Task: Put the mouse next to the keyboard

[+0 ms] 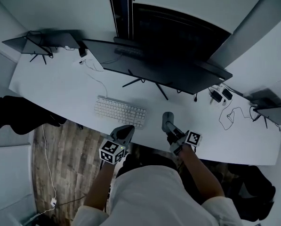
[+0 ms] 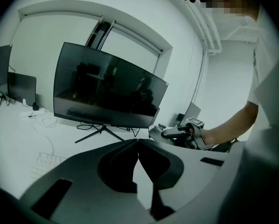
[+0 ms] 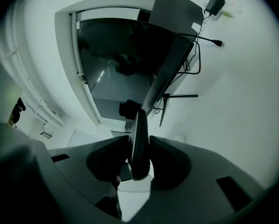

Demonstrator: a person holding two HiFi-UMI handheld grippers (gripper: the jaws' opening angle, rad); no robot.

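Note:
A white keyboard (image 1: 120,112) lies on the white desk (image 1: 60,93) in front of a wide dark monitor (image 1: 168,69). My right gripper (image 1: 167,120) hovers over the desk's front edge, right of the keyboard. In the right gripper view it (image 3: 139,141) is shut on a dark mouse (image 3: 140,125), held edge-on between the pads. My left gripper (image 1: 124,133) hangs just in front of the keyboard's right end. Its jaws (image 2: 138,141) meet at the tips with nothing between them. The left gripper view also shows the keyboard (image 2: 48,162) and the right gripper (image 2: 176,133).
The monitor's stand legs (image 1: 145,82) spread behind the keyboard. A white cable (image 1: 100,81) runs to the keyboard. Power adapters and wires (image 1: 220,95) lie at the right. Smaller screens stand at the far left (image 1: 41,42) and far right (image 1: 272,111). Wood floor (image 1: 60,145) lies below the desk edge.

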